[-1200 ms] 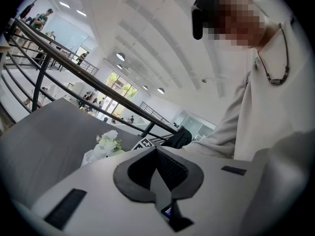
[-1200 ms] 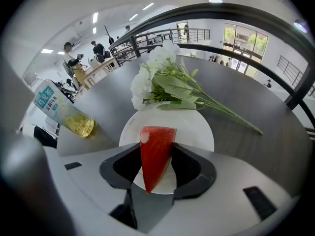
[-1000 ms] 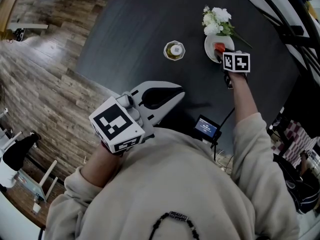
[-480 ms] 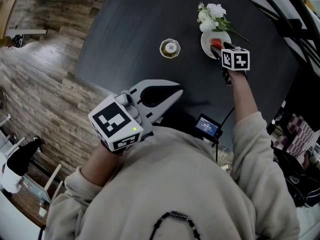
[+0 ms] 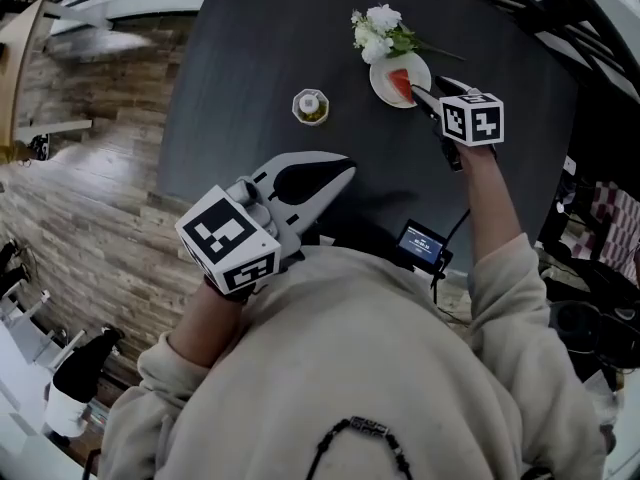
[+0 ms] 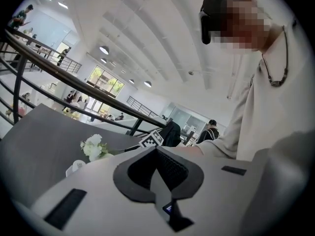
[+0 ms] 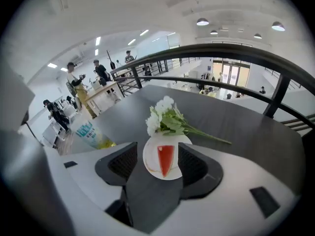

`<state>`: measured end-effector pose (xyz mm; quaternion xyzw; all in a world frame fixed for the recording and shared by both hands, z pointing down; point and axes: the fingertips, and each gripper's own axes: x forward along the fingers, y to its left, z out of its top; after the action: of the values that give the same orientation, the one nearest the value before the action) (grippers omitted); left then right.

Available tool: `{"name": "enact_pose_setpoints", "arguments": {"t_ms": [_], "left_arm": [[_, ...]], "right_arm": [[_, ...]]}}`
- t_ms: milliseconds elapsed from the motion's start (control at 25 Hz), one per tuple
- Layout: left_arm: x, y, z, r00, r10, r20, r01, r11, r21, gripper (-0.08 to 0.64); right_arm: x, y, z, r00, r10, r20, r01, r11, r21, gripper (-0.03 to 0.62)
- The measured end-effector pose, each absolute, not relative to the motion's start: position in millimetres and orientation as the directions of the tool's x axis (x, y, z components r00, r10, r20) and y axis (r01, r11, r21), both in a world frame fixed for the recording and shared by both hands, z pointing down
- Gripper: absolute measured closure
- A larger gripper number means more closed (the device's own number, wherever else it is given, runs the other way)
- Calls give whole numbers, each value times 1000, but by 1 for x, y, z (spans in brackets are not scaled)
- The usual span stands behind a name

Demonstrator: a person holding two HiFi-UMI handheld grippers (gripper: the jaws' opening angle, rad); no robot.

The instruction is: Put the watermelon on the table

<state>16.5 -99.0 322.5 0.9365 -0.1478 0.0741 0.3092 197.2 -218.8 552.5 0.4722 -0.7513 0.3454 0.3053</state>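
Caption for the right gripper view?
Open right gripper framing a red watermelon slice on a round white plate, white flowers behind.

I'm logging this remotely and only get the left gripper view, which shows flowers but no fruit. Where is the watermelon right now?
Observer: The watermelon slice lies flat on a white plate on the dark table, next to the flowers.
Operator: Is the right gripper gripping it?
Observer: No. The right gripper has its jaws wide apart with nothing pressed between them. The slice shows beyond them on the plate, untouched, its narrow tip pointing toward that gripper.
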Motion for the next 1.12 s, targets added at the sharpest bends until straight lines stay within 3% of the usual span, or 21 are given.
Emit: {"name": "enact_pose_setpoints", "arguments": {"t_ms": [80, 400, 560, 1120], "left_arm": [[22, -101, 313, 953, -213, 216, -298, -790, 536, 557], [42, -105, 284, 980, -108, 168, -175, -867, 467, 557], [49, -104, 271, 987, -65, 150, -126, -888, 442, 557], [68, -110, 260, 995, 30, 100, -15, -910, 414, 557]], "right_arm": [[195, -212, 514, -423, -543, 725, -903, 316, -290, 333], [180, -176, 327, -590, -767, 252, -740, 389, -548, 556], [170, -143, 260, -597, -798, 82, -703, 470, -534, 577], [168, -89, 212, -529, -847, 61, -785, 461, -413, 577]]}}
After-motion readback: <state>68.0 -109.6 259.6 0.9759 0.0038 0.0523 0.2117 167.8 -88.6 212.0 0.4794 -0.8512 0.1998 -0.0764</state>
